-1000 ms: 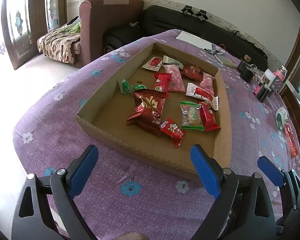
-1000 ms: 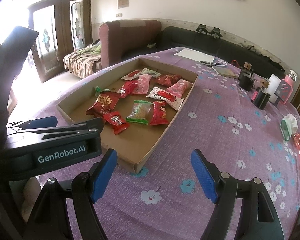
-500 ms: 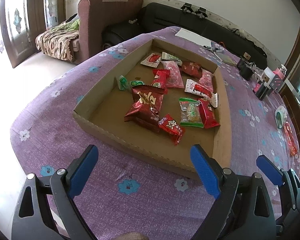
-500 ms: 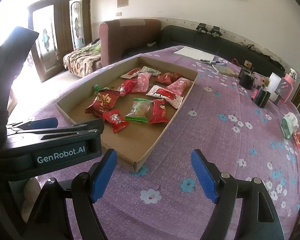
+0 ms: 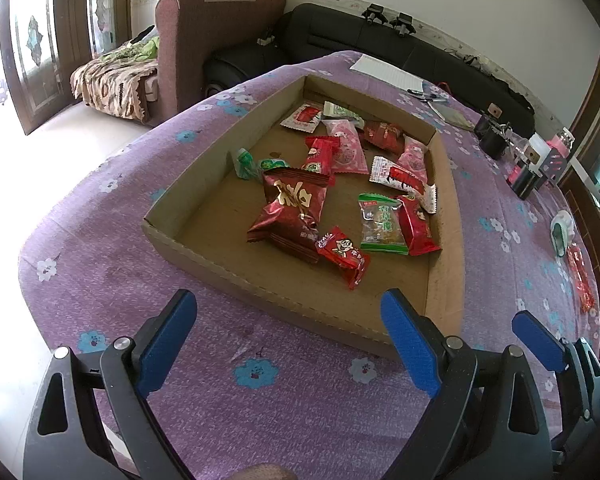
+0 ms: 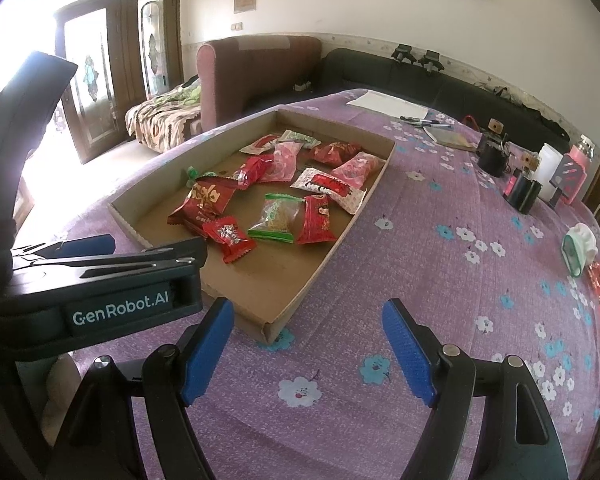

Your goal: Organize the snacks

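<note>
Snacks sit scattered in the shallow cardboard tray (image 5: pixel 168 236) ahead of me on the purple flowered tablecloth (image 5: pixel 100 280). My left gripper (image 5: pixel 288 344) hovers over the cloth just short of the tray's near wall, its blue-padded fingers spread wide with nothing between them. My right gripper (image 6: pixel 308 348) hangs near the tray's near right corner, fingers spread too, gripping nothing. Nearest me in the tray lies a small red packet (image 5: pixel 342 256), touching a large dark red bag (image 5: pixel 292 208) to its left. Right of those, a green-edged clear packet (image 5: pixel 382 220) rests beside another red packet (image 5: pixel 416 224). Farther in I see pink and white wrappers (image 5: pixel 400 176) and a small green candy (image 5: pixel 246 164) by the left wall. Black containers (image 6: pixel 520 192) stand far right on the table
</note>
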{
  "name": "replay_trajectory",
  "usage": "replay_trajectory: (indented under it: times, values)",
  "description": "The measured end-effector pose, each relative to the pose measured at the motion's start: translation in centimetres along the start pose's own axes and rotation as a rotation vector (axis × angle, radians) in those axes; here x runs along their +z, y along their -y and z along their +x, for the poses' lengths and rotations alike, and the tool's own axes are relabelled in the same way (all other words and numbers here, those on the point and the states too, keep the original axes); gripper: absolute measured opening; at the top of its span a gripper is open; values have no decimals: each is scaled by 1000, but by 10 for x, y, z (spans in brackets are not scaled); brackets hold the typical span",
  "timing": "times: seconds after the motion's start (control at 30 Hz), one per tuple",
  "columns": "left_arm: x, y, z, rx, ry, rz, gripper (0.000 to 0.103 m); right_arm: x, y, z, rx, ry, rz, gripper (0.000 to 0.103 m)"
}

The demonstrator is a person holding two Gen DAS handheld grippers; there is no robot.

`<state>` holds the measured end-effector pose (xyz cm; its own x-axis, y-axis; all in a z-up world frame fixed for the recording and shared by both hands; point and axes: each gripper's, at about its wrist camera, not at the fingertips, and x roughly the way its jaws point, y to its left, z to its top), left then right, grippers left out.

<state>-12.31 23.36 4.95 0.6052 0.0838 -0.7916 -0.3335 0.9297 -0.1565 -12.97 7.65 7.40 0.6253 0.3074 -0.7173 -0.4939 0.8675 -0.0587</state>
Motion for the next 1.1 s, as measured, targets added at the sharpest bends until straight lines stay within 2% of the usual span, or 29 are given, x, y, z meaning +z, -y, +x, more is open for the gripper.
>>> replay_trajectory:
  times: [1.1]
  values:
    - [0,2,-1,0,14,1,94,0,0,0,3,-1,1,79]
